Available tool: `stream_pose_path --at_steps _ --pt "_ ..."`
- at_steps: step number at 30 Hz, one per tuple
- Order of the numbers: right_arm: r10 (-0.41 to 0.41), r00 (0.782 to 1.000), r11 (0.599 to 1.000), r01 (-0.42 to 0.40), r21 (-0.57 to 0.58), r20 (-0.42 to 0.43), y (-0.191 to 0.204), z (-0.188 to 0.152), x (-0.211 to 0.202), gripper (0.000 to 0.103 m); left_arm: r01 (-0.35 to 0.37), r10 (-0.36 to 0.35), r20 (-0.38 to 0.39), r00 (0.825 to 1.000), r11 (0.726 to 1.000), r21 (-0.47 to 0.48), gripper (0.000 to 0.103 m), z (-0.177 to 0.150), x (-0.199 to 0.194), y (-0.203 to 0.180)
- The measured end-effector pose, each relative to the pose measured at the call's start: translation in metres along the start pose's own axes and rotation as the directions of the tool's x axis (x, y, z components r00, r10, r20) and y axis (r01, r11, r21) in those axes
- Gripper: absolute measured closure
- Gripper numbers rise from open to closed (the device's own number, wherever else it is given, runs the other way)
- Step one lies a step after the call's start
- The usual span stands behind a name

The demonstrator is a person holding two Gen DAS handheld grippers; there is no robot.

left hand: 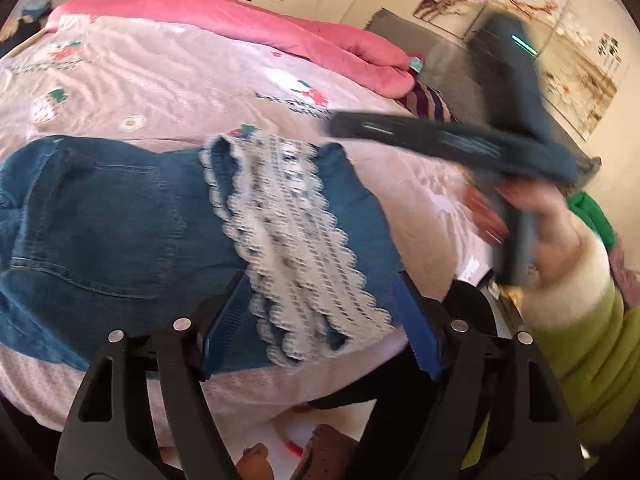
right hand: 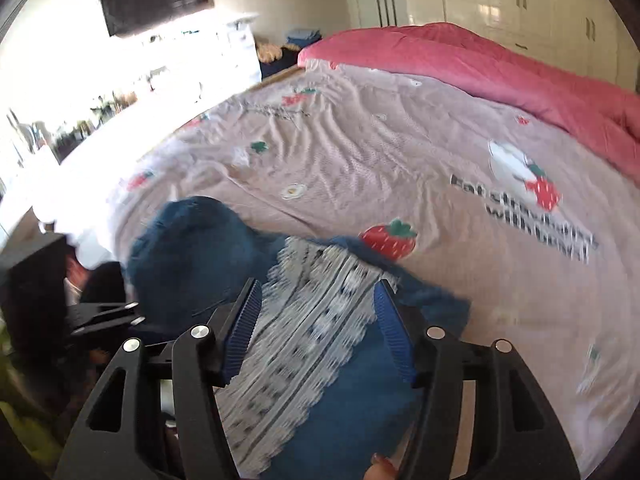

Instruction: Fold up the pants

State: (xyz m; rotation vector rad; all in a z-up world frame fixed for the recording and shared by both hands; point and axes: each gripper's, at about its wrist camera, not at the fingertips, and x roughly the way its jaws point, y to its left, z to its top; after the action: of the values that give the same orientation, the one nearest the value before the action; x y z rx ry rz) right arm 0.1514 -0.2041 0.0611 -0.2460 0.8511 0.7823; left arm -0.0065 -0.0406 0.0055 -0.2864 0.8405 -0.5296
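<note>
Covering almost the whole view, the bed (right hand: 400,152) with its pale strawberry-print sheet carries the work, and a pink quilt (right hand: 500,64) lies bunched along its far side. Near the front edge of the bed lie the pants (left hand: 112,216), blue denim already doubled into a short thick bundle, with a white lace trim (left hand: 292,240) lying across the top.

I judge the denim to be soft but rather heavy and thick, so it will sag when it is lifted and it will not slip easily. The lace looks thin and delicate, so it is better to take hold of the firm denim edge or a corner of the fold, not the trim.

The left gripper (left hand: 320,320) hangs just above the bundle with its jaws wide apart and nothing held. The right gripper (right hand: 316,332) is also spread, its blue pads on either side of the lace, apparently not pressing on it.
</note>
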Motion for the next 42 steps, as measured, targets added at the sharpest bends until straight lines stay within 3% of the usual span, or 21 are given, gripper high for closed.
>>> stream_pose_path --at_steps 5,8,9,10,12,16,19,21,24,27,30,35,37,38,42 --pt "-0.076 0.991 0.982 0.055 -0.179 -0.111 0.009 0.01 0.048 0.047 -0.021 0.023 -0.037 0.999 0.999 0.041 0.049 -0.006 0.012 -0.018" --pt "-0.102 0.979 0.973 0.061 -0.221 -0.178 0.012 0.006 0.071 0.048 -0.06 0.063 -0.067 0.996 0.997 0.046 0.056 -0.009 0.021 -0.018" --pt "-0.108 0.977 0.972 0.065 -0.225 -0.185 0.012 0.006 0.074 0.051 -0.06 0.063 -0.076 0.995 0.997 0.039 0.057 -0.01 0.024 -0.017" --pt "-0.105 0.973 0.973 0.058 -0.222 -0.208 0.011 0.003 0.08 0.07 -0.065 0.067 -0.086 0.994 0.997 0.031 0.059 -0.01 0.027 -0.017" --pt "-0.099 0.965 0.978 0.05 -0.201 -0.243 0.009 -0.001 0.084 0.082 -0.079 0.084 -0.1 0.991 0.995 0.052 0.059 -0.011 0.033 -0.02" --pt "-0.082 0.973 0.989 0.053 -0.138 -0.214 0.002 -0.003 0.07 0.092 -0.102 0.108 -0.153 0.982 0.994 0.049 0.078 -0.016 0.05 -0.016" --pt "-0.049 0.987 0.994 0.033 -0.107 -0.153 0.001 0.003 0.051 0.093 -0.114 0.122 -0.145 0.982 0.992 0.059 0.087 -0.019 0.053 -0.014" --pt "-0.019 0.993 0.996 0.008 -0.093 -0.115 0.002 0.01 0.039 0.093 -0.097 0.103 -0.131 0.986 0.994 0.054 0.1 -0.016 0.048 -0.014" --pt "0.013 0.997 0.994 -0.022 -0.106 -0.082 0.009 0.021 0.036 0.093 -0.122 0.13 -0.099 0.987 0.989 0.079 0.1 -0.015 0.037 -0.018" --pt "0.008 0.993 0.989 -0.024 -0.144 -0.114 0.018 0.024 0.053 0.093 -0.134 0.141 -0.095 0.985 0.988 0.076 0.1 -0.015 0.027 -0.015" --pt "-0.02 0.984 0.986 -0.011 -0.169 -0.179 0.023 0.02 0.079 0.092 -0.136 0.141 -0.143 0.98 0.99 0.043 0.1 -0.02 0.035 -0.005" --pt "-0.005 0.983 0.99 -0.021 -0.137 -0.184 0.02 0.018 0.081 0.08 -0.129 0.131 -0.163 0.978 0.991 0.02 0.097 -0.021 0.042 0.001" --pt "0.026 0.987 0.993 -0.043 -0.107 -0.158 0.018 0.022 0.074 0.045 -0.12 0.12 -0.162 0.979 0.993 0.013 0.094 -0.02 0.039 0.002" --pt "0.032 0.989 0.994 -0.047 -0.102 -0.144 0.018 0.023 0.071 0.041 -0.119 0.12 -0.16 0.98 0.993 0.014 0.09 -0.019 0.037 0.002" --pt "0.001 0.988 0.988 -0.025 -0.154 -0.153 0.031 0.026 0.078 0.042 -0.148 0.15 -0.154 0.977 0.989 0.028 0.073 -0.018 0.033 -0.002"
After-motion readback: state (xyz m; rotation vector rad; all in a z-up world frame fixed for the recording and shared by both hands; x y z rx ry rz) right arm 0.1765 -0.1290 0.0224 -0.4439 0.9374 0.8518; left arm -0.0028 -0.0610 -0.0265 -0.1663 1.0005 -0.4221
